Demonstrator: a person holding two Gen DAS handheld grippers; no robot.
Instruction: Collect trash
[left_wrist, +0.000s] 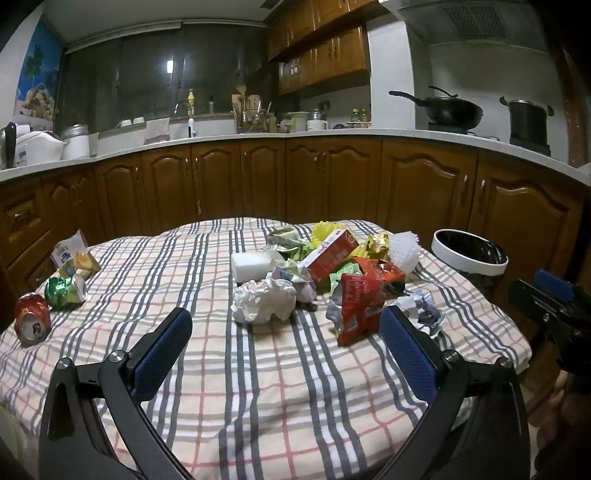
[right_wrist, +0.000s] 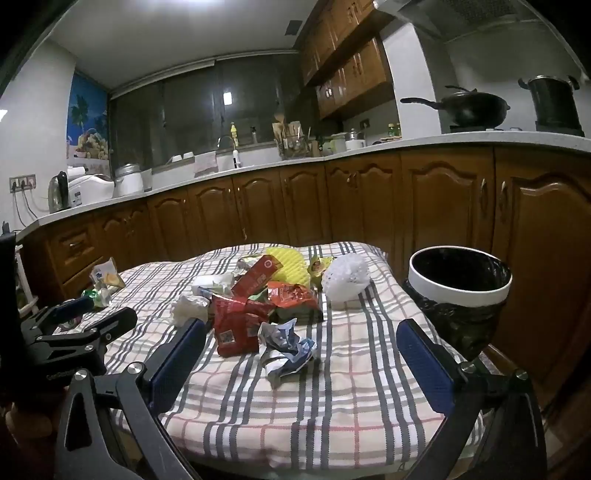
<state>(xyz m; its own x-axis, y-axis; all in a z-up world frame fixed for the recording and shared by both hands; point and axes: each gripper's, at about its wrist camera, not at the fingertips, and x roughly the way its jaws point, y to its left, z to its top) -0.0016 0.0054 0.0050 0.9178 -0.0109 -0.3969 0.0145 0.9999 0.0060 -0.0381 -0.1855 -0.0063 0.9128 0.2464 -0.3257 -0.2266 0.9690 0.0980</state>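
Both grippers hung low over the near edge of the table (left_wrist: 258, 387). Left gripper (left_wrist: 286, 339): spread wide, nothing between the pads. Right gripper (right_wrist: 301, 354): same, spread and empty, approx. lined up w/ the nearest scrap.

Items, near to far:
1. Crumpled printed paper (right_wrist: 286, 349), just past my right fingertips.
2. Red snack wrapper (right_wrist: 234, 321), torn, beside item 1.
3. White paper wad (left_wrist: 264, 301), centre of cloth.
4. Red carton (left_wrist: 330, 254), tilted on the main heap w/ green and yellow wrappers.
5. White spiky ball (left_wrist: 404, 253), far right of heap.
6. Trash bin (right_wrist: 460, 291), black liner, off the table's right edge, near the heap.

Progress, my judgement: not started or barely so. All trash lay on the cloth; I could see nothing in what showed of the bin's inside. Whole pile left to do.

View diffs: left cam alone showed the red can (left_wrist: 32, 319) at the far left edge. Green can (left_wrist: 66, 291) and snack packet (left_wrist: 75, 254) sat beside it; right cam caught those only partly. Right cam gave the better look into the bin.
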